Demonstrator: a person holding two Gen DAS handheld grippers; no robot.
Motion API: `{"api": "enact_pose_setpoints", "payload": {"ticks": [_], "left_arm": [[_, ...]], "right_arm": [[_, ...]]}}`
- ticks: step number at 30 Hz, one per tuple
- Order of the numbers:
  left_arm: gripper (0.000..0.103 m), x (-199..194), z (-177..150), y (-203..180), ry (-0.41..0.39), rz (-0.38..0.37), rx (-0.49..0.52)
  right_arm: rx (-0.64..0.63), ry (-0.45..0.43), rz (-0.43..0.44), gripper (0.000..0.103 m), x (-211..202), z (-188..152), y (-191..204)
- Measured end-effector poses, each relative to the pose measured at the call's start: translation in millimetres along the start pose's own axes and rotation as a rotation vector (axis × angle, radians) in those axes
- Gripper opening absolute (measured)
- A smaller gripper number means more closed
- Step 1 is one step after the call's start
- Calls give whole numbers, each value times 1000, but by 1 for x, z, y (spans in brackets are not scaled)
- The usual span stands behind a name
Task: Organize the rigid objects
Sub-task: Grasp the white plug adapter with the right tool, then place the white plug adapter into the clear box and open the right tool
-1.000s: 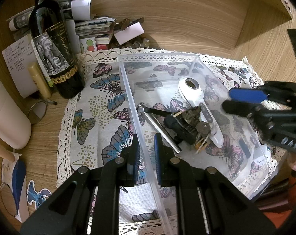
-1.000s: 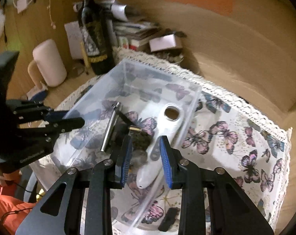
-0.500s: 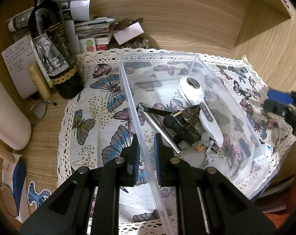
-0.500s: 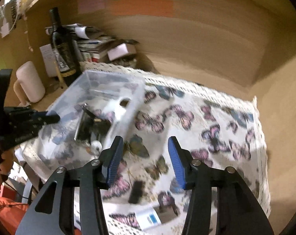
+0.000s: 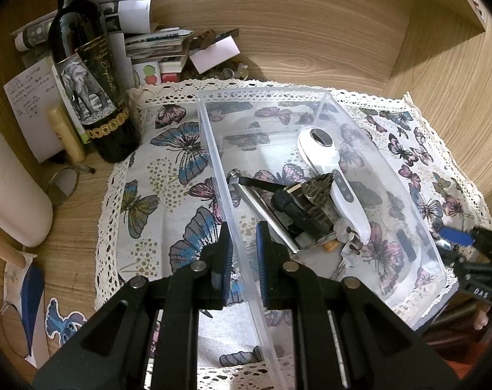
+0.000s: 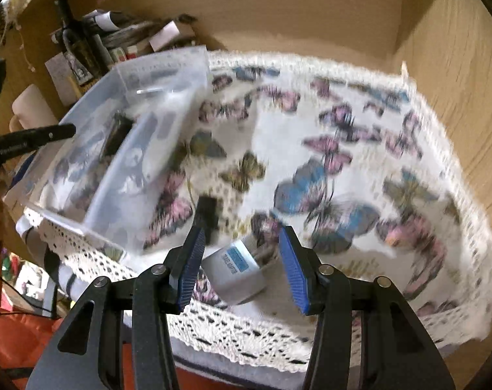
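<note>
My left gripper [image 5: 243, 253] is shut on the left wall of a clear plastic bin [image 5: 213, 149] on the butterfly cloth. The bin holds a white handheld device [image 5: 330, 175], a metal rod [image 5: 262, 208], a black object [image 5: 298, 211] and keys [image 5: 343, 230]. My right gripper [image 6: 241, 266] is open, its pads either side of a small white adapter box [image 6: 234, 271] near the cloth's front edge. A small black object [image 6: 207, 213] lies just beyond it. The bin shows blurred at the left of the right wrist view [image 6: 142, 162]. The right gripper shows at the far right of the left wrist view [image 5: 454, 237].
A wine bottle [image 5: 90, 78], papers [image 5: 155, 42], a pale cylinder [image 5: 8, 195] and a beige tube [image 5: 65, 133] crowd the back left. Wooden walls [image 5: 441, 65] close the back and right. The cloth's lace edge [image 6: 246, 341] hangs over the table front.
My right gripper has pulled out of the bin, swung right and down to the cloth's front edge, and opened wider around the adapter box. My left gripper has kept its hold on the bin wall.
</note>
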State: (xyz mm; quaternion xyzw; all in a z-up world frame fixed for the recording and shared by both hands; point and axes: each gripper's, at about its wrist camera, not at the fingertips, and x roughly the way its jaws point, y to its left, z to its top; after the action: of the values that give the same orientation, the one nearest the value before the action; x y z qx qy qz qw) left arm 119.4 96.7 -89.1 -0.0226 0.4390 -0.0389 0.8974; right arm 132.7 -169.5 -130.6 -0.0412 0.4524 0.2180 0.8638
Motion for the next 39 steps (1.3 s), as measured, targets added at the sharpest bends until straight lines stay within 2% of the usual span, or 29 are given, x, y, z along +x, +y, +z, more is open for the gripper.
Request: {"api": "enact_pose_setpoints", "payload": {"ticks": [5,12,21,30,35,39], "left_arm": [[13,-1,-2,-2,0,10,2],[13,-1,-2,-2,-1,8,1],[13,-2,-3,0,-2,1,-2],[13,-1,-1,2,0,-3,-5],[13,-1,-1,2,0,-5,-7],[13,-1,-1,1,-3,-7,-12]], "right_arm": [[25,19,21,43,7,-9,-5],[24,-27,5,42,1,-2,-5],[-53,-135,-4,42,-17,35,10],[-156,-226,62,42,-27,77,46],[-226,-230,108,42,-22,94,71],[-283,-194,132,42,-7,103,89]]}}
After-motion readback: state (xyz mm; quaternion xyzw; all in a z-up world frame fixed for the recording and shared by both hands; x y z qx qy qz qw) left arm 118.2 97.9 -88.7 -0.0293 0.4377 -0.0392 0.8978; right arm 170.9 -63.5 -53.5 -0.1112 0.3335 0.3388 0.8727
